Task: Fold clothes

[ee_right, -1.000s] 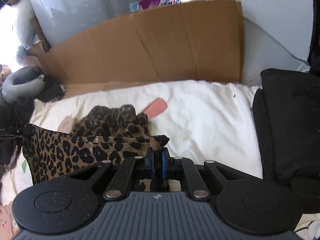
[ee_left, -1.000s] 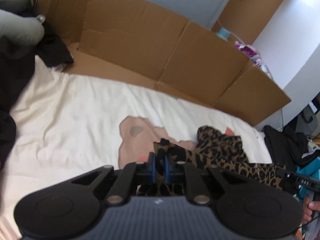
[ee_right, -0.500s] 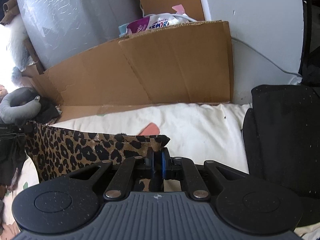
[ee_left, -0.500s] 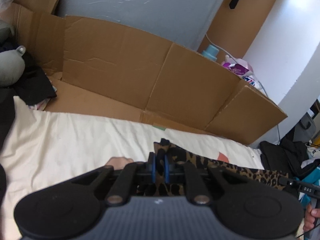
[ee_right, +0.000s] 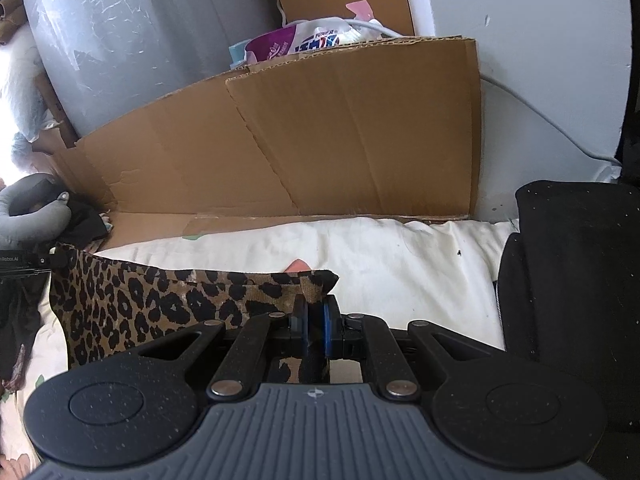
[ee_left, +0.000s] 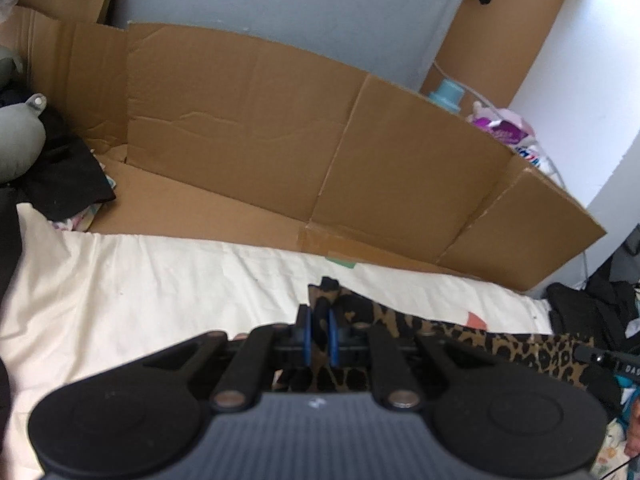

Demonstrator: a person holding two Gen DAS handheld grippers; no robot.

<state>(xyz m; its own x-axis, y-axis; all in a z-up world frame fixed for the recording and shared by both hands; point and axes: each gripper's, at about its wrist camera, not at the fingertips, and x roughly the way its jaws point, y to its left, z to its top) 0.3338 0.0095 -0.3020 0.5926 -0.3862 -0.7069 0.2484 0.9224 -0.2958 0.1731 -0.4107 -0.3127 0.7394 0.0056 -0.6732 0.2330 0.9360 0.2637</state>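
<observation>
A leopard-print garment hangs stretched in the air between my two grippers, above a cream bedsheet. My right gripper is shut on its right top corner. My left gripper is shut on the other top corner, and the leopard-print garment runs from there to the right, where the tip of the other gripper shows. In the right wrist view the left gripper's tip holds the cloth's far-left corner. The lower part of the garment is hidden behind the gripper bodies.
Flattened cardboard stands along the back of the bed. Black clothes are piled at the right, dark clothes and a grey neck pillow at the left. Bottles and packets sit behind the cardboard.
Both grippers have risen with the leopard-print garment, lifting it off the bed; the bunched part and the pink item on the sheet have dropped out of sight.
</observation>
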